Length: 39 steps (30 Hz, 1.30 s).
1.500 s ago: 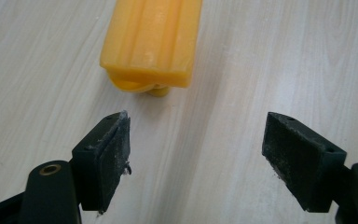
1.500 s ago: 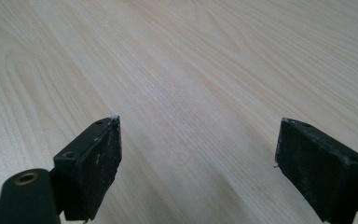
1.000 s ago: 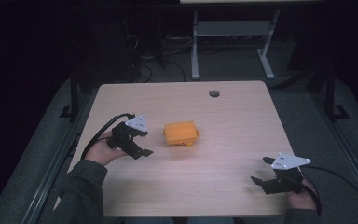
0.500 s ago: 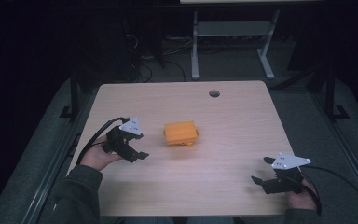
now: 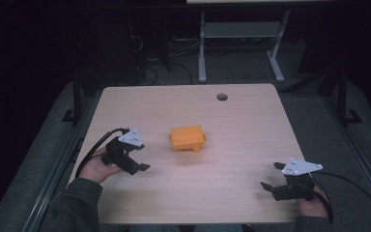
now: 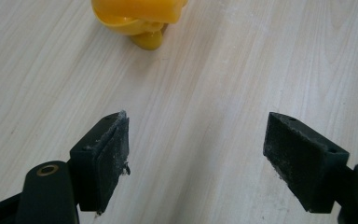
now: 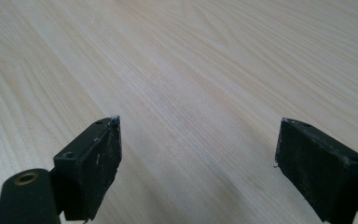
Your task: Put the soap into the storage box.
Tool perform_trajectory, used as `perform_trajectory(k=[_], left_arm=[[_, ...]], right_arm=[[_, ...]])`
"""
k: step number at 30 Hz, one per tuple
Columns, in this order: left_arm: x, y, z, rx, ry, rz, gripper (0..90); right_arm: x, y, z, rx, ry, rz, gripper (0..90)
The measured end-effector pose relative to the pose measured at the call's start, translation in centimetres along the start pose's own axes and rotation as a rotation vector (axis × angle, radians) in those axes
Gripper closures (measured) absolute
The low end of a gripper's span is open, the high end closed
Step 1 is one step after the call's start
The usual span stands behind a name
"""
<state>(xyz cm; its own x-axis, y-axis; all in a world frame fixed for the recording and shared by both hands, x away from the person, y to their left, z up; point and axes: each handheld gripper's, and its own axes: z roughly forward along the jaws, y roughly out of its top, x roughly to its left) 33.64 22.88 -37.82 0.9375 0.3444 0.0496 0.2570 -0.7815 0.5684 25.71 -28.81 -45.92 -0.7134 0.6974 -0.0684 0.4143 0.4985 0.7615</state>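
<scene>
An orange box-like object (image 5: 187, 137) lies near the middle of the pale wooden table (image 5: 241, 121). Its yellow-orange lower edge (image 6: 137, 18) sits at the top of the left gripper view, well beyond the jaws. My left gripper (image 5: 142, 163) rests at the left of the table, open, nothing between its pads (image 6: 109, 156), to the left of the object and apart from it. My right gripper (image 5: 270, 176) is near the front right edge, open over bare wood (image 7: 196, 116), far from the object.
A round cable hole (image 5: 221, 96) lies near the table's far edge. Behind the table stands a white metal frame (image 5: 236, 43) on a grey floor. Black cables trail from both grippers.
My left gripper has drawn back toward the front left, away from the orange object. The right gripper has stayed put.
</scene>
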Motion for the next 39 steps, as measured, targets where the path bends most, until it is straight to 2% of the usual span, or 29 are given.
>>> perform_trajectory(k=[18, 26, 30, 39], left_arm=[[-1.4, -2.3, -0.2, -0.002, 0.002, -0.021, 21.4], [-2.2, -3.1, -0.1, -0.004, 0.007, -0.015, 21.4], [-2.4, -3.6, -0.1, -0.005, 0.003, -0.029, 21.3], [-3.4, -4.8, 0.0, -0.002, 0.01, -0.028, 21.2]], right_arm=[[0.1, 0.0, 0.0, 0.009, -0.009, 0.003, 13.9], [0.2, -0.1, -0.1, 0.01, -0.016, 0.008, 13.9], [0.2, -0.1, -0.1, 0.012, -0.018, 0.011, 13.9], [0.2, -0.2, -0.1, 0.014, -0.02, 0.011, 13.9]])
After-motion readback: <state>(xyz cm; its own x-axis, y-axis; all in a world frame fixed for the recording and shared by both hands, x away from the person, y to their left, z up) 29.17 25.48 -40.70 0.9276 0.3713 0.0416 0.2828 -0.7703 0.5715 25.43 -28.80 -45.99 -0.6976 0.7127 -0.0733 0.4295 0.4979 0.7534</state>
